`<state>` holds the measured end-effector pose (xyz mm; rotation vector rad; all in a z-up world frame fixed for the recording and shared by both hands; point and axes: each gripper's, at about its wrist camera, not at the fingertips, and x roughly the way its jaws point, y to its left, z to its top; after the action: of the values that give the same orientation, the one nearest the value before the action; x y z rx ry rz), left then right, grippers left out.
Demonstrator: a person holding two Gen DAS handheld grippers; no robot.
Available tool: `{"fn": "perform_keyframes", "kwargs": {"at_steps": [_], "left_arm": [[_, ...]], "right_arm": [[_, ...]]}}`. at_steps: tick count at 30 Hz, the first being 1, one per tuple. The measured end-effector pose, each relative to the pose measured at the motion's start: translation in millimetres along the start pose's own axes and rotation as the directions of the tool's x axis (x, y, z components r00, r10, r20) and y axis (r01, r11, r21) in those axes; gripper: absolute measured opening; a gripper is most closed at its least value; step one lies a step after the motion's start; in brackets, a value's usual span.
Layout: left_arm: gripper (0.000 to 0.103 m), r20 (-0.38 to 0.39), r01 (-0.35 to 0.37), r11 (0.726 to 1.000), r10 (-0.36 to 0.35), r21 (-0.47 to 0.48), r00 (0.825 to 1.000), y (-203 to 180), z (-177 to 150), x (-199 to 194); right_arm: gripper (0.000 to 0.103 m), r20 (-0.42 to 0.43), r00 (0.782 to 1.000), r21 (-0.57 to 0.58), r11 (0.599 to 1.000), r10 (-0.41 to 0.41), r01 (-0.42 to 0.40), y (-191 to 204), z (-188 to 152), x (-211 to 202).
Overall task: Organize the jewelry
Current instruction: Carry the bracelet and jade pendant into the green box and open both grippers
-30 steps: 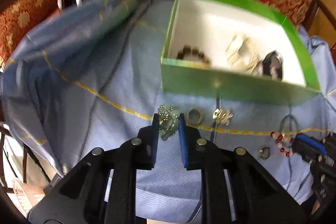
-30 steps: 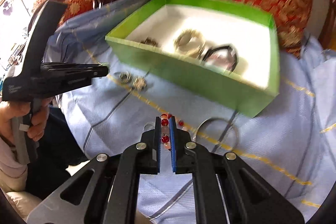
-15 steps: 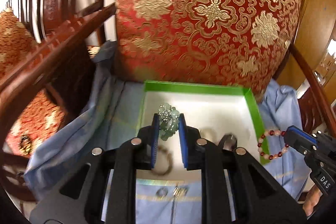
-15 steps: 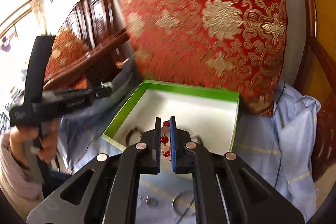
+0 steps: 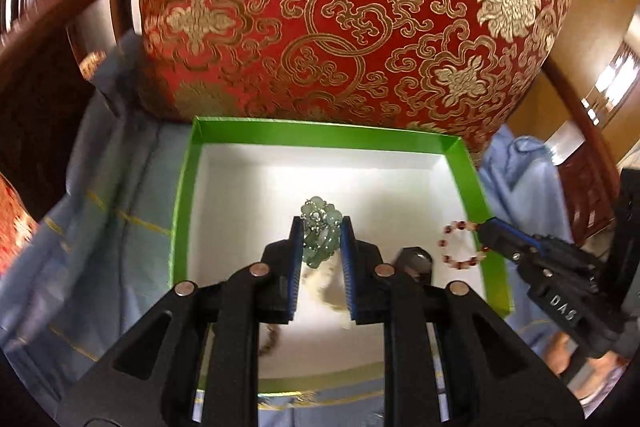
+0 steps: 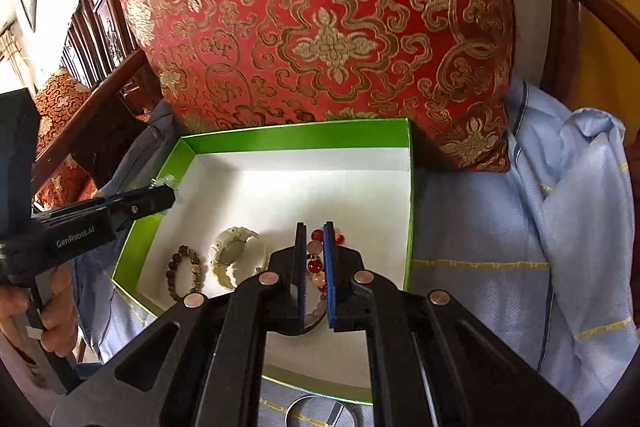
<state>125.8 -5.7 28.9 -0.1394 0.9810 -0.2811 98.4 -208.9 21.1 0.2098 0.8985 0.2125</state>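
Note:
My left gripper (image 5: 320,227) is shut on a pale green jade bead piece (image 5: 320,231) and holds it above the white inside of the green box (image 5: 320,133). My right gripper (image 6: 312,235) is shut on a red and pink bead bracelet (image 6: 316,265) and holds it over the box's right side (image 6: 410,227). The bracelet also shows in the left wrist view (image 5: 456,247), hanging from the right gripper (image 5: 486,229). The left gripper shows in the right wrist view (image 6: 170,193) over the box's left wall. In the box lie a brown bead bracelet (image 6: 186,273) and a cream watch (image 6: 234,259).
A red and gold cushion (image 6: 320,19) stands right behind the box. Blue cloth (image 6: 500,247) covers the seat. A silver ring-shaped piece (image 6: 316,411) lies on the cloth in front of the box. Dark wooden chair arms (image 5: 48,27) rise at the sides.
Both grippers lifted their pieces off the cloth and moved forward over the box. The box now lies under both of them.

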Motion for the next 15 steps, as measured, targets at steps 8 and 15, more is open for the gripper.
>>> {"fn": "perform_keyframes", "kwargs": {"at_steps": [8,15], "left_arm": [[0.018,-0.025,-0.036,0.999,0.035,-0.013,0.999,4,-7,6],[0.049,-0.003,-0.099,0.995,0.099,-0.015,0.995,5,-9,3]], "right_arm": [[0.008,0.008,1.0,-0.026,1.0,0.006,-0.006,6,-2,-7],[0.06,0.054,0.998,0.031,0.999,-0.043,0.042,-2,-5,-9]]}}
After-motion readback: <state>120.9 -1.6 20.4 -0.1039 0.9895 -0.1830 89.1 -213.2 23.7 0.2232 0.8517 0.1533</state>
